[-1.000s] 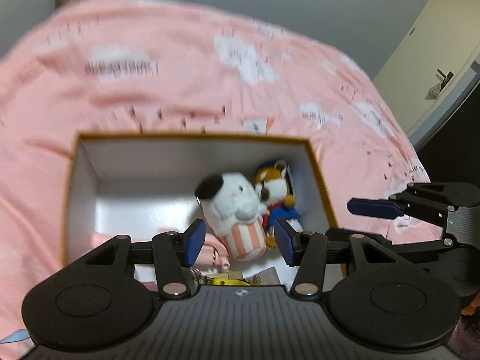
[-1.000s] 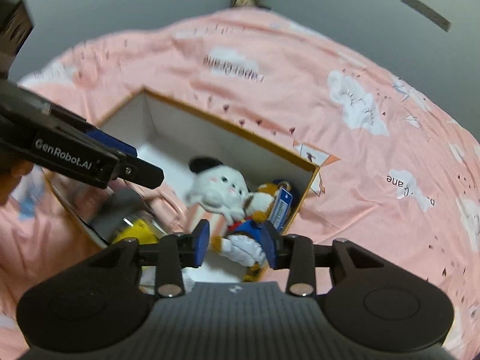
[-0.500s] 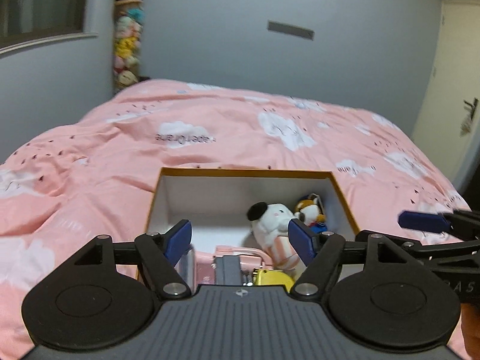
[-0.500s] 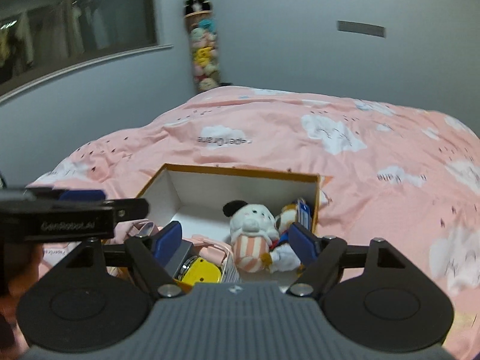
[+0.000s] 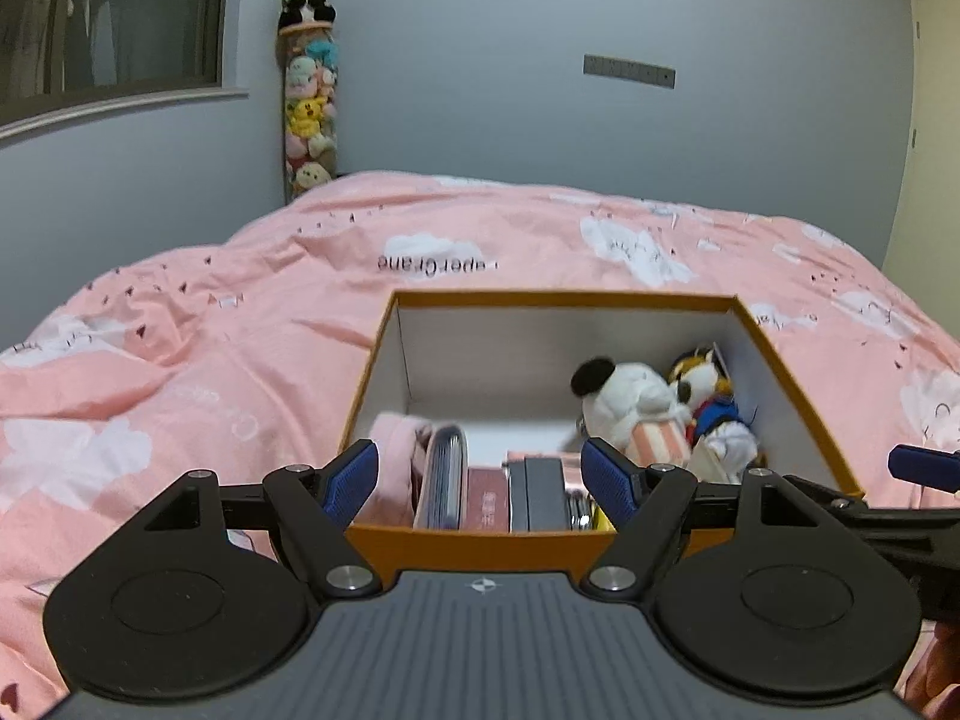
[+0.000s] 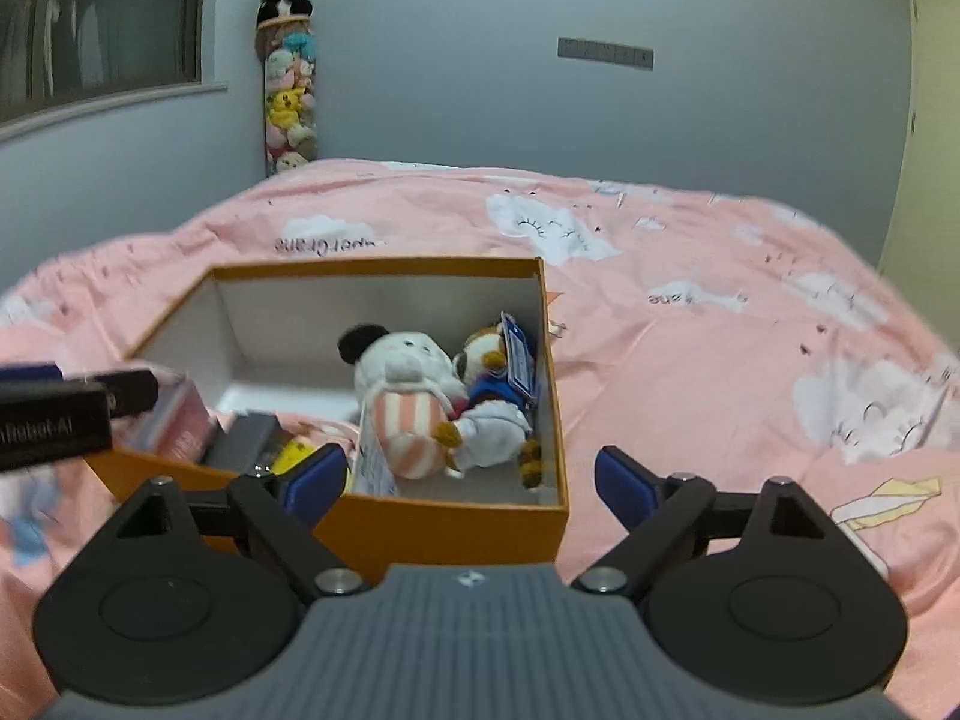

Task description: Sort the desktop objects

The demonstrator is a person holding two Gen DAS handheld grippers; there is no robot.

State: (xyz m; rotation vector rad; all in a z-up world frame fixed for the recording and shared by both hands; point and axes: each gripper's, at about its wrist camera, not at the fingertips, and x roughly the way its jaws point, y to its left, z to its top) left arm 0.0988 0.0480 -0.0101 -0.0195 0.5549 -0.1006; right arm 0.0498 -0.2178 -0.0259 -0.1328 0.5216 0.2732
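An orange box [image 5: 564,299] with a white inside lies on the bed. At its right end lie a white plush with a black ear [image 5: 630,399] and an orange-and-white plush in blue [image 5: 708,396]. At the near end stand a pink cloth [image 5: 393,438], a clear case [image 5: 445,477], a red booklet [image 5: 487,504] and a dark grey case [image 5: 543,492]. My left gripper [image 5: 480,480] hovers just before the near wall, jaws opening, gripping nothing. My right gripper [image 6: 470,480] hangs over the box's near right corner [image 6: 558,510], jaws opening and empty. The white plush [image 6: 408,384] lies beyond it.
A pink duvet with white clouds [image 5: 240,330] covers the whole bed around the box. A tall column of plush toys [image 5: 306,90] stands in the far corner by a window [image 5: 108,18]. A pale door [image 5: 936,120] is at the right.
Both grippers have pulled back from above the box and tilted up, so the room's walls now show. Both pairs of jaws have spread much wider. The plush toys stay in the box.
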